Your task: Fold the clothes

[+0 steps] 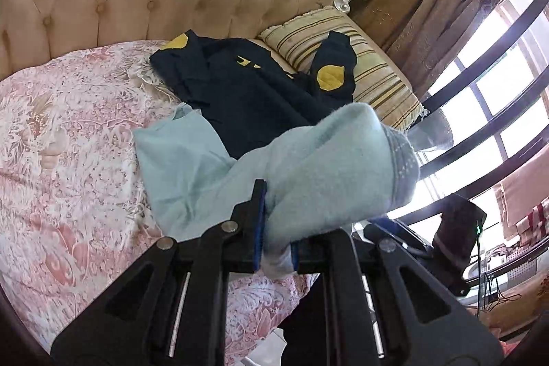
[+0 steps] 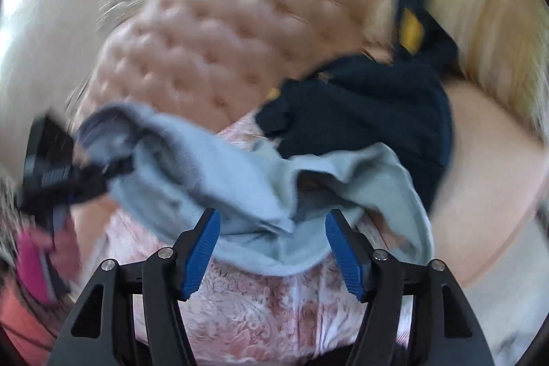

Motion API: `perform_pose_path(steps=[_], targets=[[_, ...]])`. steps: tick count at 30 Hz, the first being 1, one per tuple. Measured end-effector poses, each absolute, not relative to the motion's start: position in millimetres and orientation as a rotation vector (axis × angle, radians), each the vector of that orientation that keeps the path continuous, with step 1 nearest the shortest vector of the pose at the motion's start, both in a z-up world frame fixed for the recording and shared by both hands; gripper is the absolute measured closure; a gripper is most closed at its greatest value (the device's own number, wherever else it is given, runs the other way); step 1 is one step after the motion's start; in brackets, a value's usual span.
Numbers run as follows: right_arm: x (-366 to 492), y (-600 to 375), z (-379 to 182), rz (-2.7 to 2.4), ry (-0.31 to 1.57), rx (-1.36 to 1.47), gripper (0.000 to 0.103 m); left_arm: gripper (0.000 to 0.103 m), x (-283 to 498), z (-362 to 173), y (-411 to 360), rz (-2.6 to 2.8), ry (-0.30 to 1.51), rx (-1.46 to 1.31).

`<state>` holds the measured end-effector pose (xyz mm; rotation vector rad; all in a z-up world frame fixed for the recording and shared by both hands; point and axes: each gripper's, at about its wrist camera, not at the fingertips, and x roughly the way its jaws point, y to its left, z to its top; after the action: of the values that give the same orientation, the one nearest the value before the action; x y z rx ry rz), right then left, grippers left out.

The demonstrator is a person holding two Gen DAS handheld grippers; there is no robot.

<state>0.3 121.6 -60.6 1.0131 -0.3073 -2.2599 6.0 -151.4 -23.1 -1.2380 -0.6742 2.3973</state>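
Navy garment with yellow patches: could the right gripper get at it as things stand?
Probably yes. The right gripper is open, but the light blue garment lies between its fingers, overlapping the navy garment beyond, so it would have to pass over that first.

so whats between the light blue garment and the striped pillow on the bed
The navy garment with yellow patches lies between the light blue garment and the striped pillow, one sleeve draped onto the pillow. The left wrist view shows it clearly.

Right wrist view motion-blurred; navy garment point(image 2: 370, 112) partly under light-blue top point(image 2: 240, 180).
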Motion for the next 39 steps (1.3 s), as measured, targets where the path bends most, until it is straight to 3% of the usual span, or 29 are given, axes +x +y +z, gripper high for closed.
perform_pose_path(steps=[4,8,10,19,21,25,26,27,28,30,31,39], targets=[[6.6,89.5,-58.2,-2.337,-0.022,0.937,0.041,0.089,9.2,-23.5,-151.1,2.393,-0.712,-1.232],[12.8,66.2,-71.7,-2.370,0.208,0.889,0.070,0.089,14.3,-33.0,-153.9,2.391,-0.772,-1.222],[17.4,56.9,-77.4,-2.370,0.277,0.853,0.073,0.089,16.4,-37.0,-156.8,2.386,-0.802,-1.221],[21.3,27.7,-81.9,-2.361,0.444,0.770,0.074,0.089,19.6,-38.0,-159.6,2.398,-0.796,-1.225],[13.6,26.1,-85.2,-2.353,0.461,0.778,0.097,0.089,21.1,-40.7,-159.2,2.399,-0.792,-1.227],[2.0,30.1,-81.6,-2.339,0.388,0.789,0.098,0.084,26.6,-47.5,-163.7,2.429,-0.766,-1.243],[1.1,33.7,-76.9,-2.337,0.336,0.790,0.098,0.082,28.6,-49.8,-166.9,2.447,-0.751,-1.252],[0.7,37.8,-70.1,-2.328,0.265,0.792,0.098,0.072,30.2,-52.9,-171.3,2.468,-0.729,-1.266],[1.6,38.9,-64.2,-2.306,0.216,0.798,0.098,0.050,32.4,-59.1,-178.5,2.477,-0.718,-1.285],[6.0,29.3,-47.7,-2.248,0.193,0.795,0.098,0.021,36.7,-71.9,-193.3,2.493,-0.697,-1.324],[7.3,21.2,-42.3,-2.221,0.210,0.796,0.098,0.018,38.8,-78.3,-200.7,2.501,-0.686,-1.344],[5.2,-54.3,-27.9,-2.134,0.394,0.793,0.098,0.018,121.4,-118.4,-257.6,2.557,-0.892,-1.359]])
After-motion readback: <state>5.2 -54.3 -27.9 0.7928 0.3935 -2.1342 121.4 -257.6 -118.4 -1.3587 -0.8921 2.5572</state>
